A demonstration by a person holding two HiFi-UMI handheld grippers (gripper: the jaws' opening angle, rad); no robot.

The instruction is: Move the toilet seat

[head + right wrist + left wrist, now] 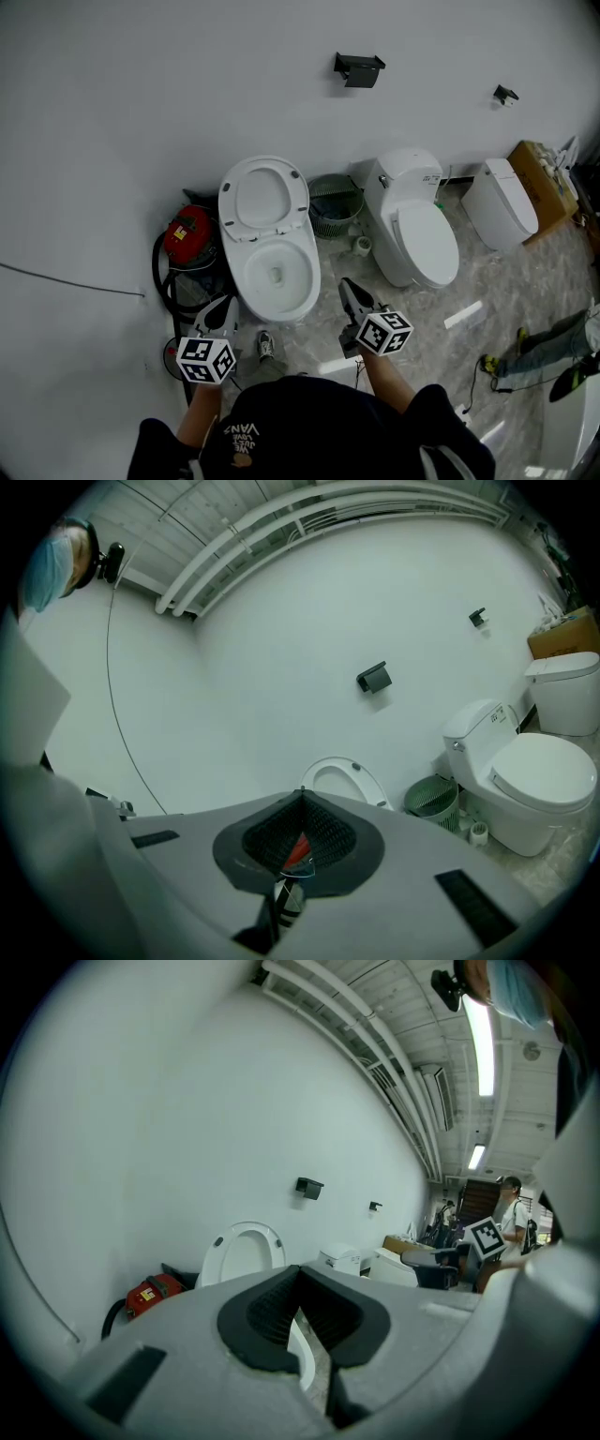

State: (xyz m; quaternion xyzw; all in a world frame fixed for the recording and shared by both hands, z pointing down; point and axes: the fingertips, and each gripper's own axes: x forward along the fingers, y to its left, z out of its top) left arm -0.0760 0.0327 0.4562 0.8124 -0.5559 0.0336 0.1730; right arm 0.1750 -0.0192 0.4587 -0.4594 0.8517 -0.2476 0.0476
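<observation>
The white toilet stands against the wall with its seat raised upright, so the bowl is open. Both grippers hover above the floor on the near side of the bowl, apart from it. My left gripper is at the bowl's front left corner, jaws shut and empty. At the front right my right gripper is also shut and empty. The raised seat shows beyond the closed tips of the left gripper. In the right gripper view the seat rises just past the right gripper.
A second toilet with its lid down stands to the right, and a third one beyond it. A green basket sits between the first two. A red machine with a hose lies left of the bowl. A cardboard box is far right.
</observation>
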